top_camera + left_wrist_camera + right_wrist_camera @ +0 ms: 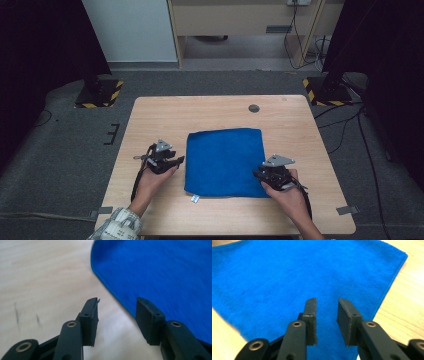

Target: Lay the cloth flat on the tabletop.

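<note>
A blue towel lies flat mid-tabletop. The left gripper sits at its left edge, the right gripper over its near right corner, both with jaws parted and empty. To grasp well, lower each until one jaw slides under the edge, then pinch together at matching points.

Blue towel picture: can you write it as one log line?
blue towel: flat on table | left tool: open, at towel's edge | right tool: open, over towel | nothing gripped
</note>
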Motion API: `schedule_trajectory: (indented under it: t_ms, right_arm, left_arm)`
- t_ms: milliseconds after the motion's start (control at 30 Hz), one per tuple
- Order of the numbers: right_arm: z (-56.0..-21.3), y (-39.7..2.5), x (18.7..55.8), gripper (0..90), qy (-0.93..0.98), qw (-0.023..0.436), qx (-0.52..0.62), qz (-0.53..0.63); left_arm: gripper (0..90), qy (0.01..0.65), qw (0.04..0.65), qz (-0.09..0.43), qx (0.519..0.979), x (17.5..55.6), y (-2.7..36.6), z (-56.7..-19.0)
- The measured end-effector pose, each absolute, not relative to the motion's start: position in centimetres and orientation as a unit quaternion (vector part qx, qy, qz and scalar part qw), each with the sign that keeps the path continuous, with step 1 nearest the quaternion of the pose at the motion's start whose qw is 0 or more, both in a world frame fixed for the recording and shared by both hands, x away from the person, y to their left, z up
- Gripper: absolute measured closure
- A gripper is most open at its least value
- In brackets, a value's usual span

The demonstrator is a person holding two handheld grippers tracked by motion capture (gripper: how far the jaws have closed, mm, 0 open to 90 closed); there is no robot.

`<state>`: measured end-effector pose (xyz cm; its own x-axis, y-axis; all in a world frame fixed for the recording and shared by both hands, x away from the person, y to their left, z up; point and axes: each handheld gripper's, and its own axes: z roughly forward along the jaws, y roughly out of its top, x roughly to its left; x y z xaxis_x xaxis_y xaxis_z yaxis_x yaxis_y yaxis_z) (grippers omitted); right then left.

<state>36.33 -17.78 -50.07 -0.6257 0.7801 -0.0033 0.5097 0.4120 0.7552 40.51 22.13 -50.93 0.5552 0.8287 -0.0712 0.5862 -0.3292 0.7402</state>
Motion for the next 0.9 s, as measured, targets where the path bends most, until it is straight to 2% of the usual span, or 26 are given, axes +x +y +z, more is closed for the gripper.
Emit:
schedule_trajectory:
  t_ms: [133, 233, 333, 367, 533, 900]
  right_arm:
    - [-50.6, -17.5, 36.2, 67.0, 0.827, 0.179, 0.391, 0.363]
    - [-51.5, -17.2, 36.7, 62.7, 0.833, 0.178, 0.392, 0.347]
    - [-51.9, -17.0, 36.9, 60.1, 0.835, 0.179, 0.394, 0.339]
    - [-52.1, -16.9, 37.1, 57.1, 0.835, 0.179, 0.397, 0.335]
    - [-52.6, -16.7, 37.5, 54.9, 0.838, 0.184, 0.395, 0.33]
    - [-52.8, -16.7, 39.1, 52.7, 0.826, 0.193, 0.415, 0.329]
  left_arm:
    - [50.5, 0.437, 0.388, 0.138, 0.799, 38.7, 22.5, -51.0]
    - [44.9, 0.419, 0.392, 0.135, 0.808, 38.7, 21.7, -51.0]
    - [43.5, 0.412, 0.385, 0.13, 0.816, 39.0, 20.9, -51.4]
    - [43.3, 0.401, 0.371, 0.137, 0.826, 39.3, 20.2, -51.8]
    - [43.3, 0.402, 0.345, 0.151, 0.835, 40.3, 19.8, -52.7]
    - [44.2, 0.412, 0.351, 0.182, 0.821, 43.3, 19.4, -53.1]
